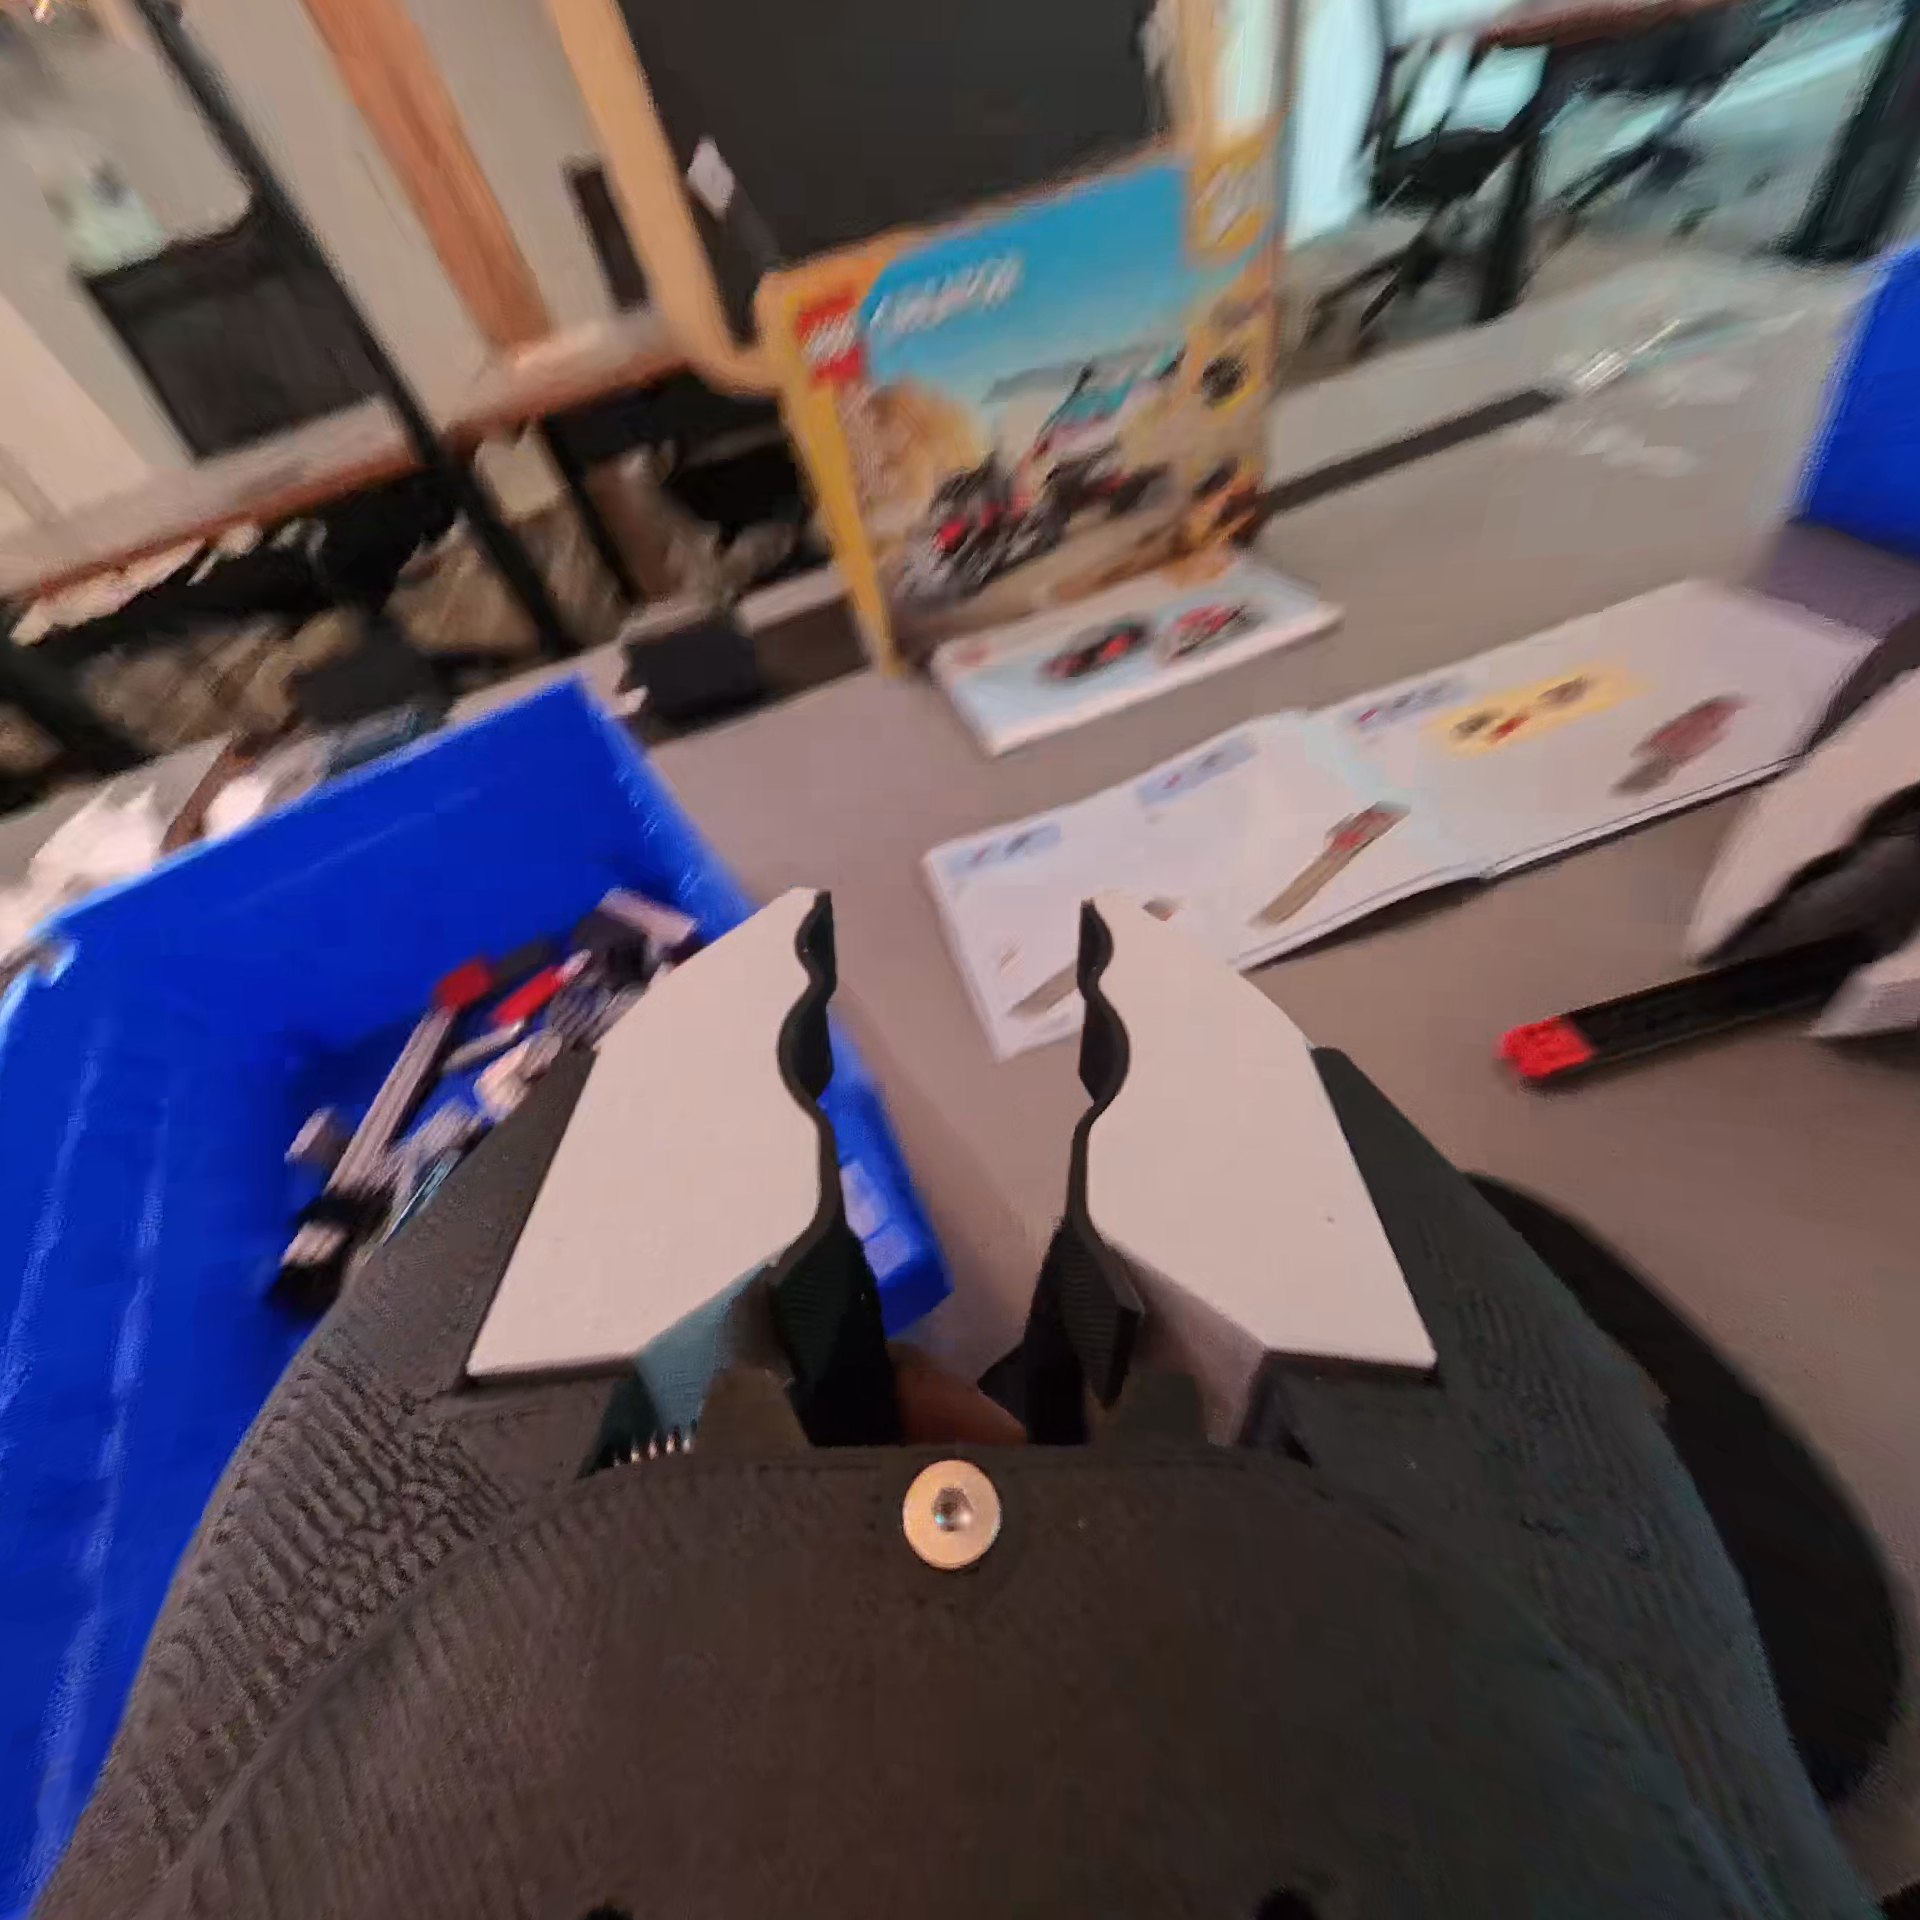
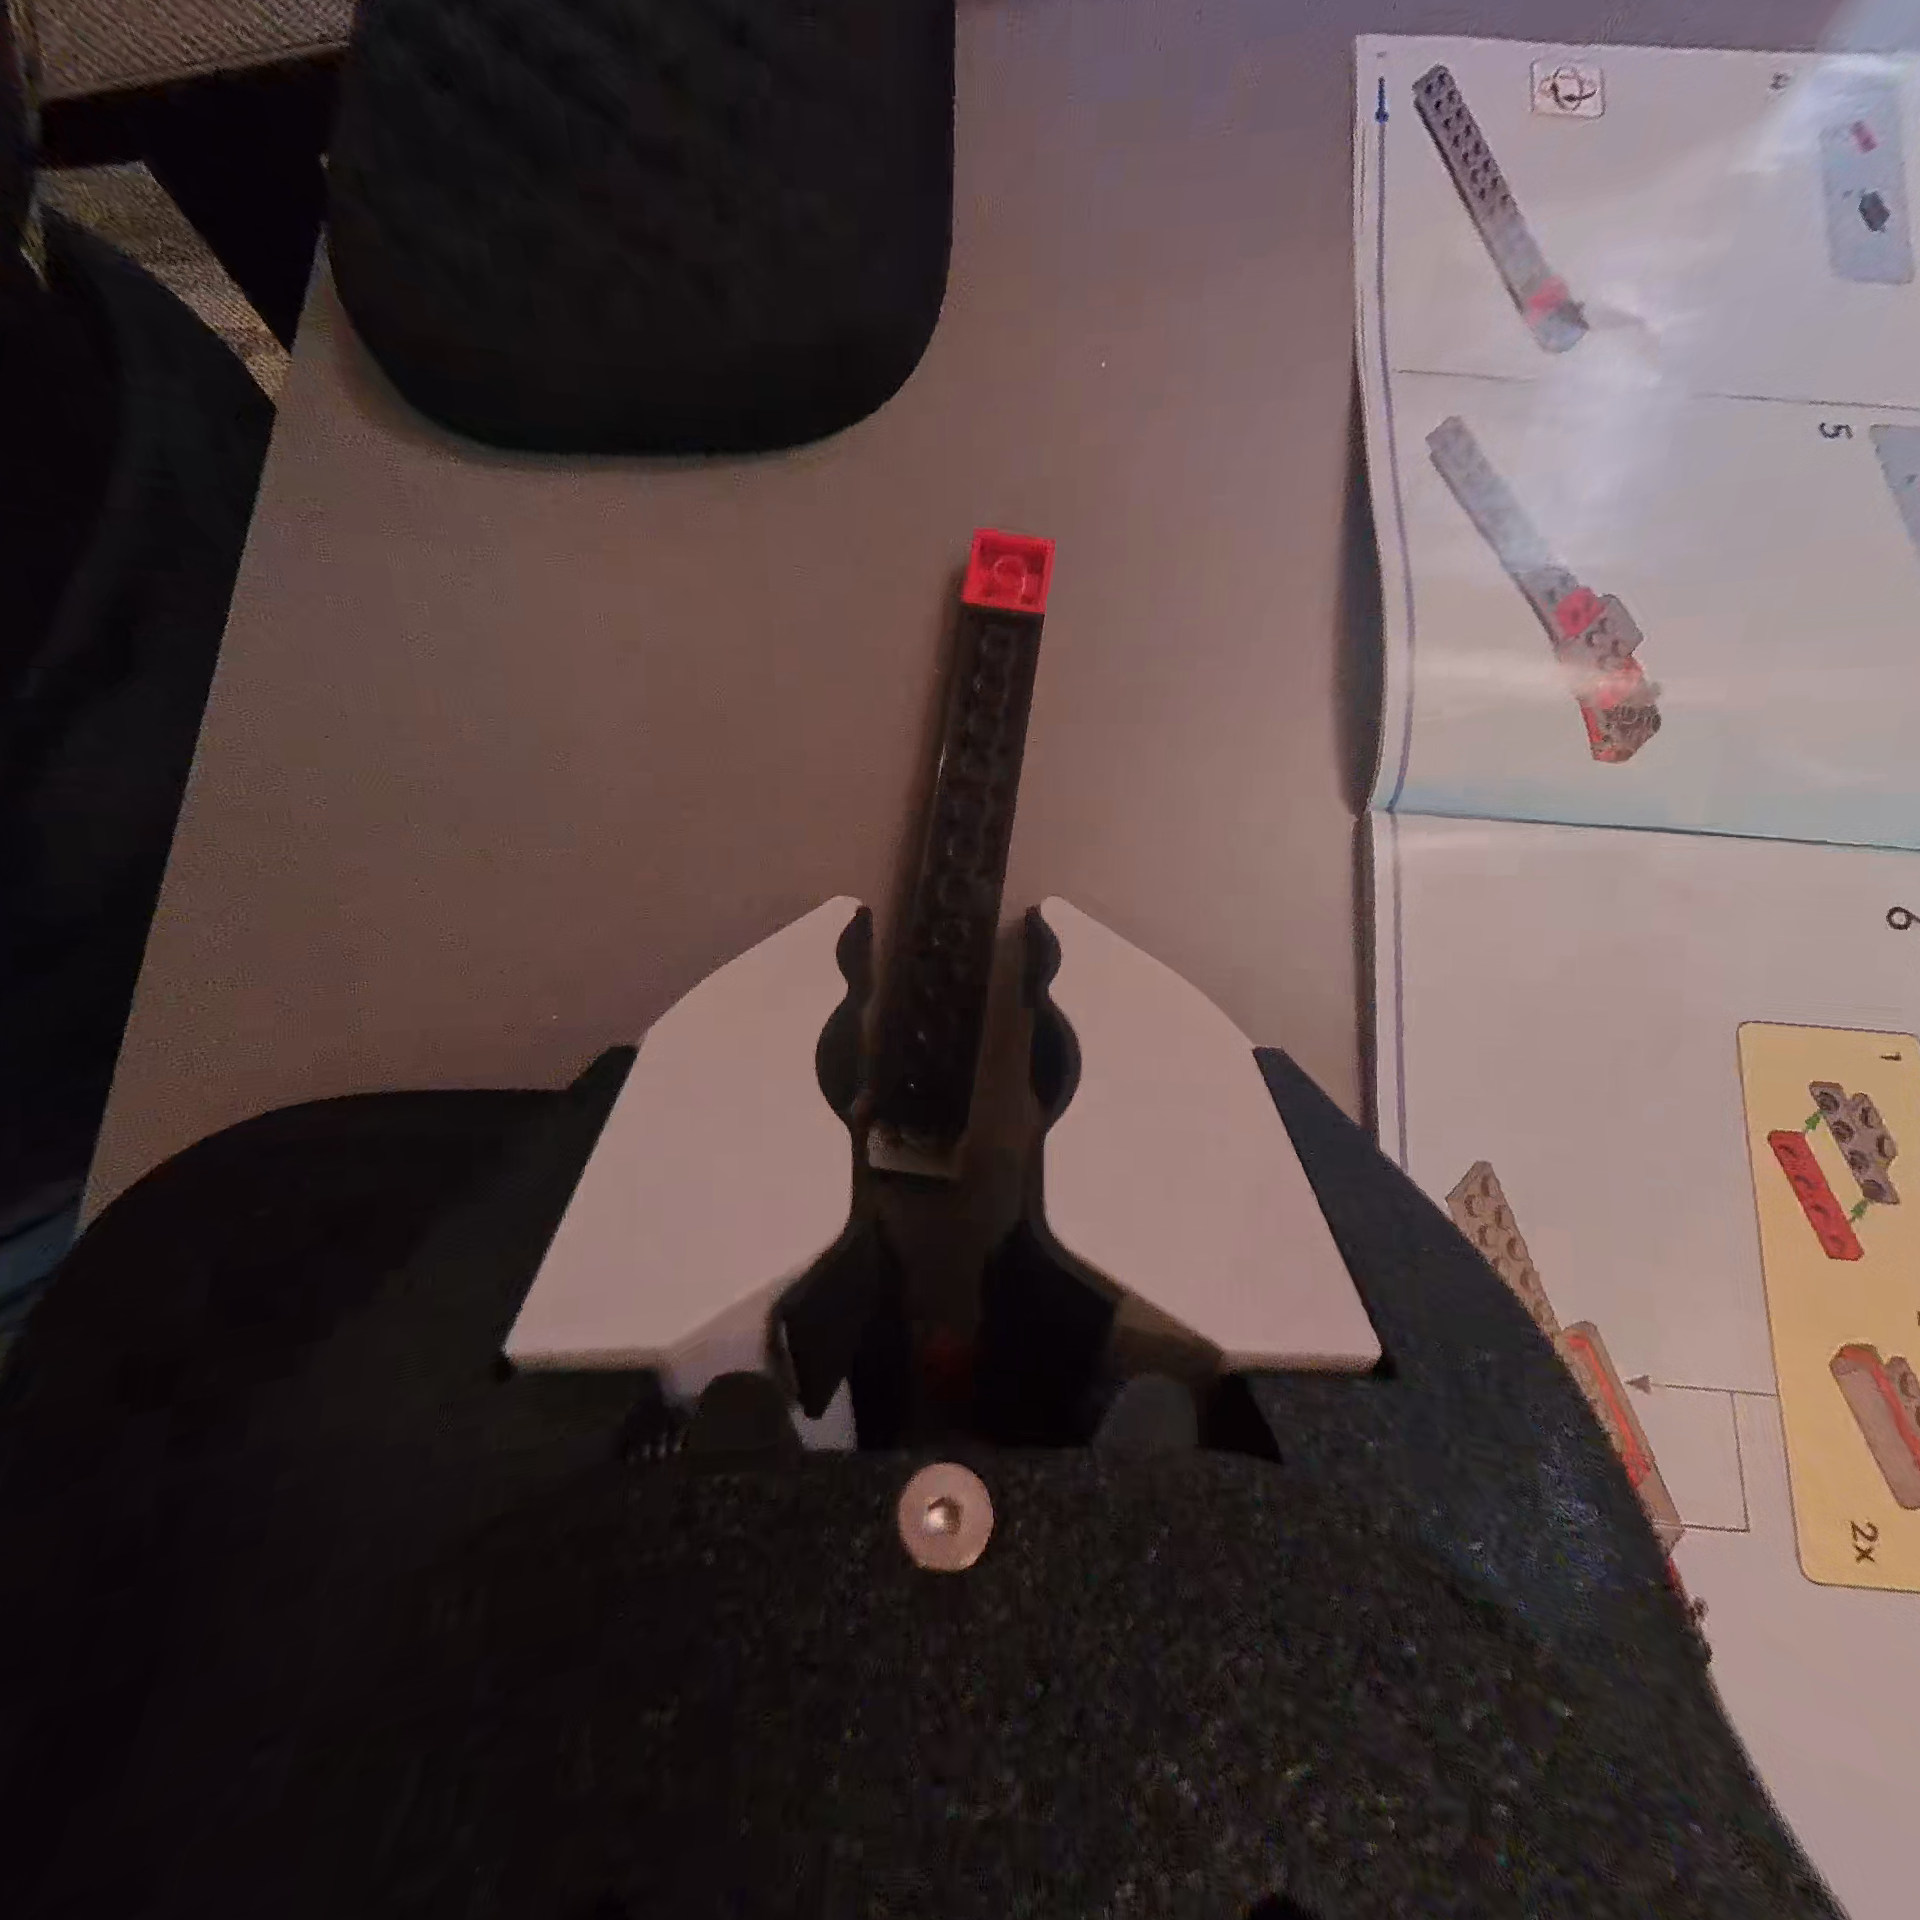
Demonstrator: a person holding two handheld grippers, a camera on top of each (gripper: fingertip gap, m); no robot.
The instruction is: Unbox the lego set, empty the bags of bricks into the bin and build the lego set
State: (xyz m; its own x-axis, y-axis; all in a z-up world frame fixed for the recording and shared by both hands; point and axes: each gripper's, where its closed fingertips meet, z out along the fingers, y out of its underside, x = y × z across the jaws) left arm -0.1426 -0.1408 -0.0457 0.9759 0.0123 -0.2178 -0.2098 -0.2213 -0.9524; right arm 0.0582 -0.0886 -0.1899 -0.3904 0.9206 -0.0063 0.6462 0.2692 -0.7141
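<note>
Left wrist view: much blurred by motion, so small details are not sure.
Left gripper [image 1: 951,914]: grey fingers with black wavy pads, standing apart with nothing between them, above the near right corner of the bin.
Blue plastic bin [image 1: 395,831]: on the grey table [image 1: 1403,1143], left of the gripper; loose grey, black and red bricks [image 1: 499,1039] lie inside it.
Yellow-edged lego box [image 1: 1039,416]: upright at the far part of the table, with a closed white booklet [image 1: 1132,665] lying flat just in front of it.
Open white instruction booklet [image 1: 1351,810]: flat on the table, right of the left gripper.
Right gripper [image 2: 945,920]: clamped on the near part of a long black brick strip with a small red brick at its far end [image 2: 982,790].
Strip position: it points forward from the jaws, low over the table; whether it touches the surface I cannot tell.
Strip in left view: the red end [image 1: 1543,1044] points toward the left gripper, near the booklet's front edge.
Right wrist view: the open booklet [image 2: 1662,623] lies right of the strip, not touching it.
Black rounded body [image 2: 634,218]: beyond the strip, at the table's far side; what it is I cannot tell.
</note>
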